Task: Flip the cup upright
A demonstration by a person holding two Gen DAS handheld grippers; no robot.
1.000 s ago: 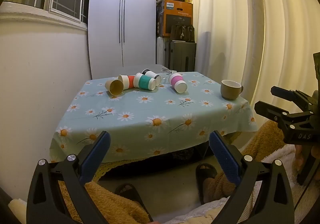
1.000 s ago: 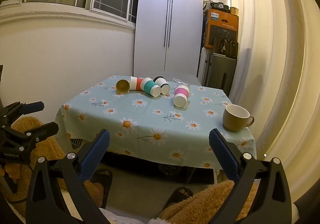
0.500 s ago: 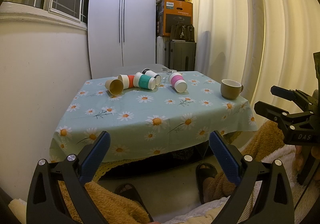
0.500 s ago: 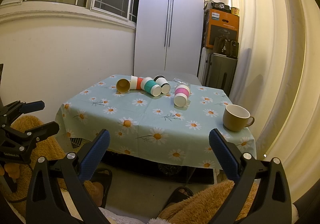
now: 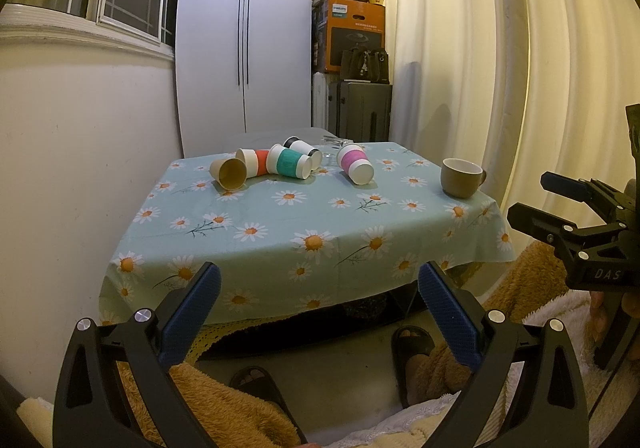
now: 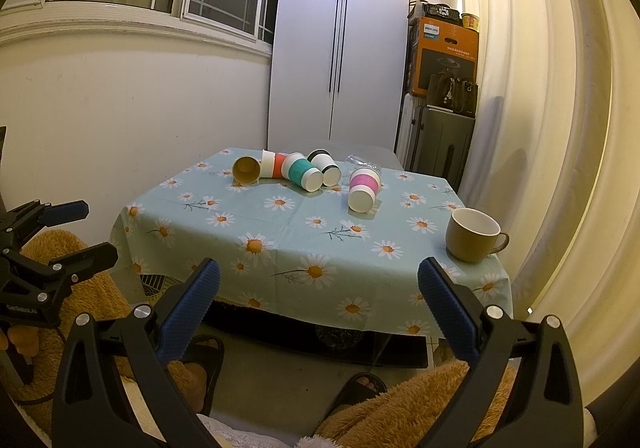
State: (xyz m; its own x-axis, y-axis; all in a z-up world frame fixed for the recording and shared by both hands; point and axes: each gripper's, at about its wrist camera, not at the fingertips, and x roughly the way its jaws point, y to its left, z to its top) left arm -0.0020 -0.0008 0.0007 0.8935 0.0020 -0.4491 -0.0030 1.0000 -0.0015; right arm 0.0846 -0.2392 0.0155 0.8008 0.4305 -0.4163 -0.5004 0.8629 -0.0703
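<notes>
Several paper cups lie on their sides at the far end of the daisy tablecloth (image 5: 280, 232): a plain tan cup (image 5: 229, 173), a red-banded cup (image 5: 256, 161), a teal-banded cup (image 5: 290, 161), a black-banded cup (image 5: 304, 148) and a pink-banded cup (image 5: 355, 163). They also show in the right wrist view, such as the tan cup (image 6: 247, 169) and the pink cup (image 6: 363, 189). My left gripper (image 5: 319, 294) is open and empty, short of the table's near edge. My right gripper (image 6: 319, 290) is open and empty, also short of the table.
A brown mug (image 5: 461, 177) stands upright at the table's right edge, also seen in the right wrist view (image 6: 473, 234). A white wardrobe (image 5: 244, 47), a suitcase (image 5: 362, 111) and an orange box (image 5: 354, 33) stand behind. The wall is left, curtains right. Slippered feet (image 5: 412, 348) rest on the floor below.
</notes>
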